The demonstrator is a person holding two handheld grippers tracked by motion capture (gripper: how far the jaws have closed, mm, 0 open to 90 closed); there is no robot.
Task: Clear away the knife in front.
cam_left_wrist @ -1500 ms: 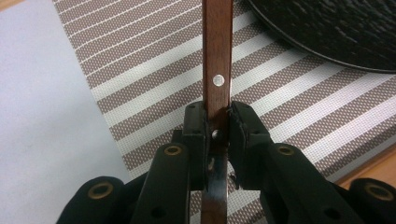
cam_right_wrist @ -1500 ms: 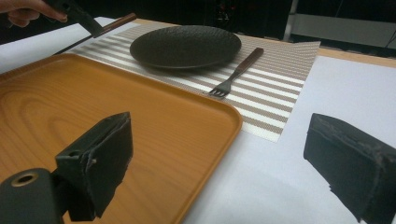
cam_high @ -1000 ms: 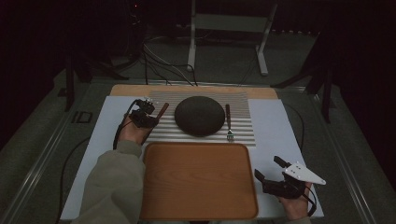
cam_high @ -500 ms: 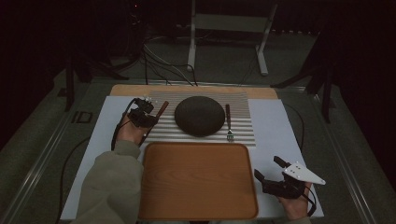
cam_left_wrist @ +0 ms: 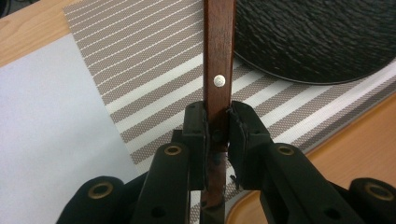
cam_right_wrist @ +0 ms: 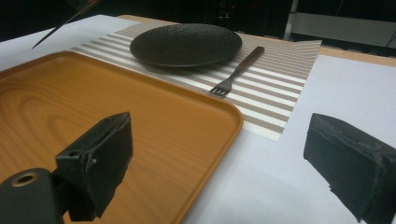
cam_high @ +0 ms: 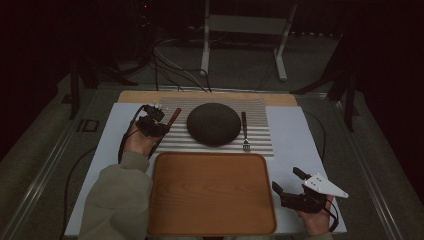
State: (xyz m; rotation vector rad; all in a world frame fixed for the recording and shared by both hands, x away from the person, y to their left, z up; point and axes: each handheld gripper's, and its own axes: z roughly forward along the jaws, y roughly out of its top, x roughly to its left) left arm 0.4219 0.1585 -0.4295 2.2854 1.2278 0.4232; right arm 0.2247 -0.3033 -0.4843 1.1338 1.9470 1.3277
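My left gripper (cam_high: pixel 161 127) (cam_left_wrist: pixel 217 126) is shut on a knife's brown wooden handle (cam_left_wrist: pixel 218 56), left of the dark plate (cam_high: pixel 214 124) (cam_left_wrist: pixel 317 37). The handle (cam_high: pixel 173 116) sticks out past the jaws over the striped placemat (cam_high: pixel 260 142) (cam_left_wrist: pixel 140 70). A bit of metal blade (cam_left_wrist: pixel 212 215) shows behind the jaws, and the thin blade (cam_right_wrist: pixel 60 25) slants in the right gripper view's top left corner. My right gripper (cam_high: pixel 287 181) (cam_right_wrist: pixel 224 163) stands open with nothing between its jaws, on the white table cover right of the wooden tray (cam_high: pixel 212 192) (cam_right_wrist: pixel 70 107).
A fork (cam_high: pixel 245 131) (cam_right_wrist: pixel 238 70) with a brown handle lies on the placemat right of the plate (cam_right_wrist: pixel 187 44). The tray sits in front of the placemat. Cables trail off the table's left side (cam_high: pixel 75 175), and a metal stand (cam_high: pixel 205 45) rises behind the table.
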